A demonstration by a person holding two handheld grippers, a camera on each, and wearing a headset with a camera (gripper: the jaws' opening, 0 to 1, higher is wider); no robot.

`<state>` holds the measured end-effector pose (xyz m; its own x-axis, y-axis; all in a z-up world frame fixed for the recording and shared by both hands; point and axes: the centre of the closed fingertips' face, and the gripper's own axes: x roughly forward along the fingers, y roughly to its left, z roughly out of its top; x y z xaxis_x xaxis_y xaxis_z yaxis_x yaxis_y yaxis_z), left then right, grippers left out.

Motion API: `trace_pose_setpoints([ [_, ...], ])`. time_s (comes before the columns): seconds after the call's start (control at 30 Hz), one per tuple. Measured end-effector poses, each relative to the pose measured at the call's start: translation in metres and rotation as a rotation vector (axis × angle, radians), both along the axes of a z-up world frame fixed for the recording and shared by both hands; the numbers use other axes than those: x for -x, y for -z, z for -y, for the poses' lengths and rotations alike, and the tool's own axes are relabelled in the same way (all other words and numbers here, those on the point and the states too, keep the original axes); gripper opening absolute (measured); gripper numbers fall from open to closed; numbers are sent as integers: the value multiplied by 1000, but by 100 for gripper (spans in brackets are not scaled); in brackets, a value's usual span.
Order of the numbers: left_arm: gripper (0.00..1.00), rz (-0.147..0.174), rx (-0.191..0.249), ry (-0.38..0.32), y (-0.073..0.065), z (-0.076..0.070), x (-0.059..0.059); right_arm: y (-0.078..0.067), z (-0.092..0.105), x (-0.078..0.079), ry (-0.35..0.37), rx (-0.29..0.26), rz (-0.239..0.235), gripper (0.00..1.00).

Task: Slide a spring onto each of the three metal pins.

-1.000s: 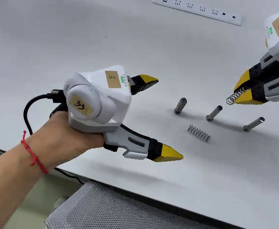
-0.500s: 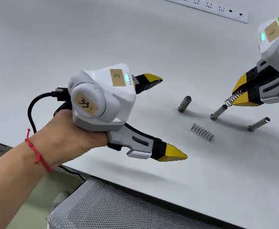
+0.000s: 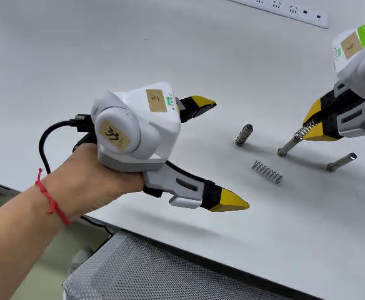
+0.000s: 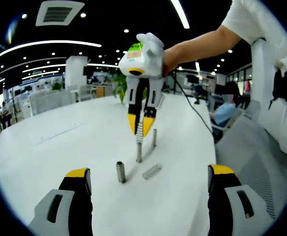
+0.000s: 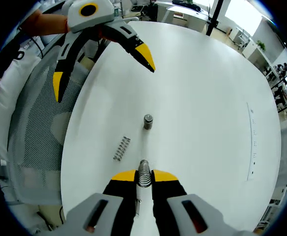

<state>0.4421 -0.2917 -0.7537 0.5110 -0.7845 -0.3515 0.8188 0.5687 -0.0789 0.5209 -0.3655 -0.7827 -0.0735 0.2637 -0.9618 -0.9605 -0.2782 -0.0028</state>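
Since one second ago, the right gripper (image 3: 312, 123) has brought its spring (image 3: 302, 130) from beside the middle pin (image 3: 287, 147) to the top of this pin. The lower end of the spring now meets the pin's tip. I cannot tell if it has already gone over the tip.

Nearest to the person, a hand (image 3: 92, 181) with a red cord (image 3: 50, 200) on the wrist holds the left gripper (image 3: 225, 152) above the near edge of the white table (image 3: 107, 62). Its jaws stand wide apart and hold nothing. A black cable (image 3: 51, 134) leaves the back of it, and a grey mesh surface (image 3: 139, 269) lies below the table edge.

Further on the table, a loose spring (image 3: 267, 172) lies flat, apart from all the pins. Just behind it, to the left, stands the first pin (image 3: 244, 134), upright and with a spring already around it. The middle pin is next, also upright and bare along its shaft. The third pin (image 3: 340, 162) stands to the right of it, bare and untouched.

Above the middle pin, the right gripper points down and its yellow tips are clamped on the upper part of the spring. In the right gripper view, the pin shows between the two jaws under the spring.

At the far edge of the table lies a white power strip (image 3: 282, 9).
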Motion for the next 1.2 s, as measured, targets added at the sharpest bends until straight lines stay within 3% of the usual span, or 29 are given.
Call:
trace_pose_setpoints([
  [0.57,100,-7,12,7,2,2,0,12,0,-3,-8,19,-2,12],
  [1.2,100,-18,17,6,4,4,1,29,-5,5,-5,20,-7,13],
])
